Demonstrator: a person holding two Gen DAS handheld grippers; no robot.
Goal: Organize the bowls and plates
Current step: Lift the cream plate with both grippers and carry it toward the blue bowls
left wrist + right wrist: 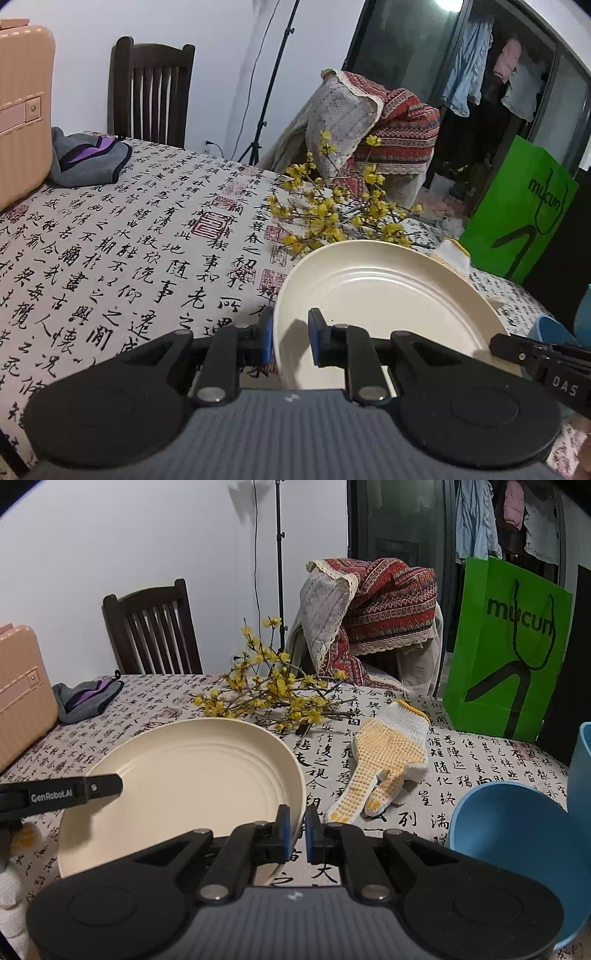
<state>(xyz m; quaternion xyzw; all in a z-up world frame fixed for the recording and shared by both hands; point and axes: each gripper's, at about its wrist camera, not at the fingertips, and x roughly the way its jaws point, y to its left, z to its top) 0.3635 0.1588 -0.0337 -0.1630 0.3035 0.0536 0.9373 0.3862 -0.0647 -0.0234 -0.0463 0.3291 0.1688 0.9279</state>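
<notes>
A cream plate (388,295) hangs a little above the table, gripped from two sides. My left gripper (290,339) is shut on its left rim, one pad outside and one inside the dish. In the right wrist view the plate (184,775) fills the left half, and my right gripper (298,834) is shut on its right rim. The left gripper's finger (92,790) reaches in over the plate's far side. A blue bowl (509,830) sits on the table right of the plate, and shows at the edge as the bowl (550,328) in the left wrist view.
A table (129,240) under a calligraphy cloth carries yellow flower branches (273,694), a dotted work glove (384,760), a green paper bag (506,653), a pink case (22,122) and a grey cloth (88,162). A tall blue container (580,768) stands at the right edge. Chairs stand behind.
</notes>
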